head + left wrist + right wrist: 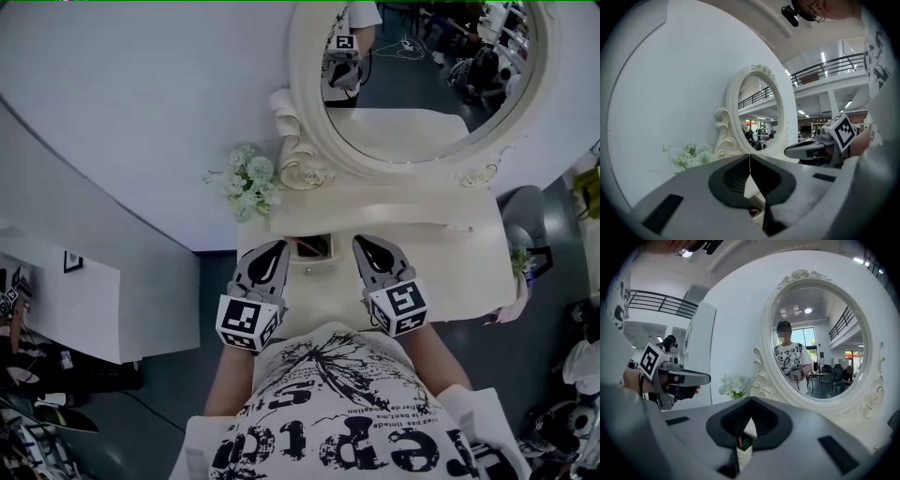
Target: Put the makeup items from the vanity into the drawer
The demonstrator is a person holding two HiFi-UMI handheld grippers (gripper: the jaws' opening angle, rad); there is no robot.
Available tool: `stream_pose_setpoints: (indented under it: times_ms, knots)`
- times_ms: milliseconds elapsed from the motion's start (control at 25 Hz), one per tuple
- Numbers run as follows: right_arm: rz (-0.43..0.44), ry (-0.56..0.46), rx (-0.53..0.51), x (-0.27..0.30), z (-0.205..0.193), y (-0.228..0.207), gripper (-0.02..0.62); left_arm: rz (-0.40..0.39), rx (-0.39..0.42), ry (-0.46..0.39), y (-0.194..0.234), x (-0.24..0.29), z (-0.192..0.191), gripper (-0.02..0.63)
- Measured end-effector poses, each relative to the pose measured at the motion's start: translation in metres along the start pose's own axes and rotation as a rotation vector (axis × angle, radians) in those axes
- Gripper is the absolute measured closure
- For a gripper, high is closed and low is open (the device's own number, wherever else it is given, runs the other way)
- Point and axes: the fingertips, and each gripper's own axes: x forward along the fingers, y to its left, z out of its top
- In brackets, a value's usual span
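Head view: left claw and right claw both pinched shut, empty, flanking small open cream drawer at front of cream vanity surface; reddish makeup items apparently inside, dimly seen.

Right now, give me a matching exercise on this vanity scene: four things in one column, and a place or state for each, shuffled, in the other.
Things:
1. left gripper
2. white flowers
3. mirror
4. drawer

Place or state:
A. open, below the mirror
B. jaws together, nothing held
C. oval, cream frame
D. beside the mirror's base, on its left in the head view

Pairs: 1-B, 2-D, 3-C, 4-A
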Motion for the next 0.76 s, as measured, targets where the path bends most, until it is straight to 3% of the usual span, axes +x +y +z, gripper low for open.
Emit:
stream_pose_setpoints:
  times_ms: [760]
  knots:
    - [-0.004, -0.042, 0.039, 0.0079, 0.003, -0.0072, 0.578, 0.02, -0.004, -0.004, 0.0059, 0.0047, 0.0006, 0.584]
